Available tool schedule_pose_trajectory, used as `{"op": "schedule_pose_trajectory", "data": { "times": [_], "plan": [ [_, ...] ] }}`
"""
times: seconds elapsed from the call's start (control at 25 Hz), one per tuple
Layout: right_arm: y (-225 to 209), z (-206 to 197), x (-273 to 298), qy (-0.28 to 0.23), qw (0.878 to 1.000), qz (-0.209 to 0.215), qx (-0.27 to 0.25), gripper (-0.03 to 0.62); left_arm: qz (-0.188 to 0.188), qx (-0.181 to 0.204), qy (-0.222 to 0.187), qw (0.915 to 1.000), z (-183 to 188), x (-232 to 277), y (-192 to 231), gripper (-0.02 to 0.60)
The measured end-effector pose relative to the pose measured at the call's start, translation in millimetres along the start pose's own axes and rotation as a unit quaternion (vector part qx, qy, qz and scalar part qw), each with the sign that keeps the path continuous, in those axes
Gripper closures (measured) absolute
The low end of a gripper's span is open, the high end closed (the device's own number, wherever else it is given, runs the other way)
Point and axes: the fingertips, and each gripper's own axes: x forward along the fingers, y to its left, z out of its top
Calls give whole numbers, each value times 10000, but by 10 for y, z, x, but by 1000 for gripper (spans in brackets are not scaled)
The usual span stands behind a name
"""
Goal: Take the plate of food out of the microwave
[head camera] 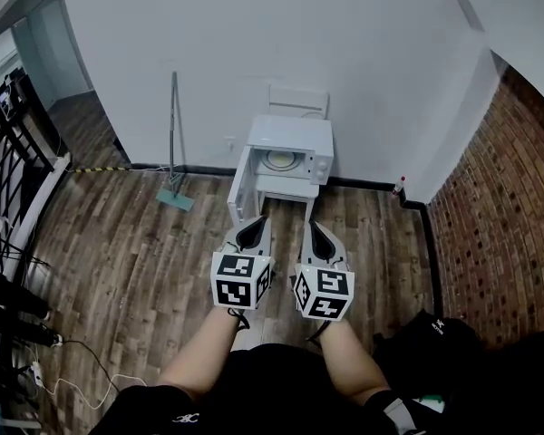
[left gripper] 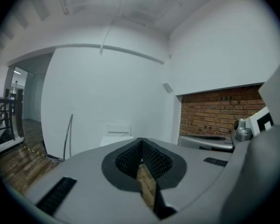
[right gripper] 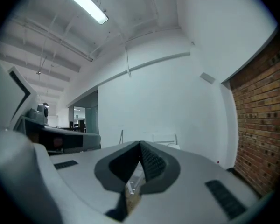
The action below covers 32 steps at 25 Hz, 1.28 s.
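1. Head view looks down on a dark wood-plank floor [head camera: 136, 243] running to a plain white wall [head camera: 254, 43]. A red brick wall [head camera: 503, 179] closes the right side.
2. A white box-shaped microwave [head camera: 295, 139] sits on a low white bench [head camera: 286, 188] at the far wall, its door [head camera: 240, 198] swung open to the left. The pale round plate [head camera: 278, 159] lies inside; its food is too small to make out.
3. The left hand-held gripper [head camera: 258, 220] and right hand-held gripper [head camera: 312, 227] hover near, well apart from the microwave, each pressed together on nothing.
4. A long-handled mop [head camera: 173, 143] leans left of the microwave.
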Motion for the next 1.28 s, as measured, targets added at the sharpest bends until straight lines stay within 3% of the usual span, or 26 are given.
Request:
{"op": "schedule_pose_trajectory", "data": {
  "times": [0.16,0.32,0.64,0.88,1.28],
  "plan": [
    [-187,-135,-24,151,9998,130,-38,586,116,-120,56,9998,-103,114,-136,582],
    [-307,-192,73,291,9989,241,261,586,190,-49,211,9996,-182,250,-175,583],
    [-445,-277,383,432,9984,302,-208,586,62,-312,246,9992,-250,722,-61,583],
    [-614,-82,1032,183,9993,80,-311,586,-231,-372,182,9989,-110,1383,242,583],
    [-533,140,2329,301,9988,-45,-384,586,-651,-690,217,9952,256,2425,1005,582]
  ]
}}
